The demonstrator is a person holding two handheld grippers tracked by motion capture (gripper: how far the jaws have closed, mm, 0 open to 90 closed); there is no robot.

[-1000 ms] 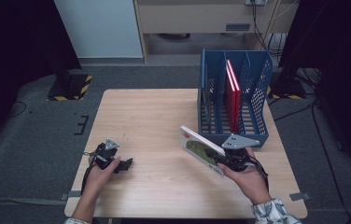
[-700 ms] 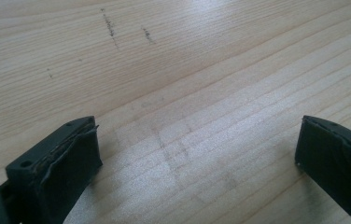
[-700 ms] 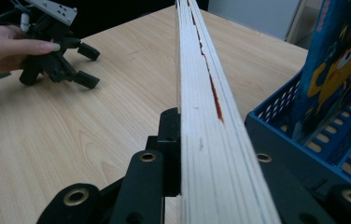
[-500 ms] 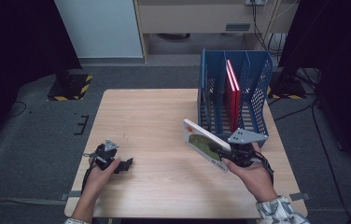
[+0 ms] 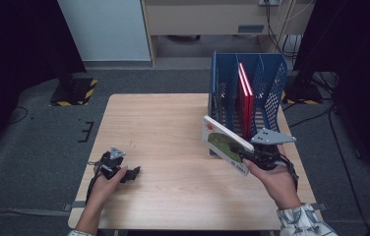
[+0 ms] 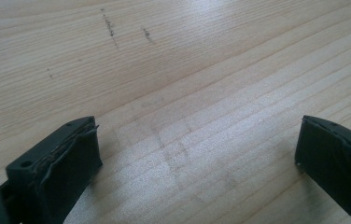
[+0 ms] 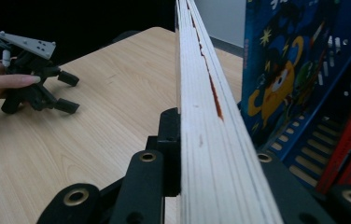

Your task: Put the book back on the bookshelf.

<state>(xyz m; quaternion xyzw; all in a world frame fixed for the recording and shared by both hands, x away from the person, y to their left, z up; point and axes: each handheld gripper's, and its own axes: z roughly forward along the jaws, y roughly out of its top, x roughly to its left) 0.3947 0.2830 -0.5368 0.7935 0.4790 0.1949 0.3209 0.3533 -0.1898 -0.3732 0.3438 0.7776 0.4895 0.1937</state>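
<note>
Lifting off the tabletop (image 5: 163,128) since a second ago, the right gripper (image 5: 252,156), clamped on the picture book (image 5: 224,143), now tilts it toward the blue rack (image 5: 249,93), while the left gripper (image 5: 133,173) rests wide open, empty.

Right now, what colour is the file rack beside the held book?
Blue, with perforated walls: the file rack shows best in the high view.

Even overhead light falls on the table (image 5: 173,132), leaving the floor and room edges around it dim to black. Shadows under things are soft. In the left gripper view a pale sheen lies on the wood grain, and the near fingers (image 6: 66,163) blur slightly (the right gripper view's foreground too).
</note>
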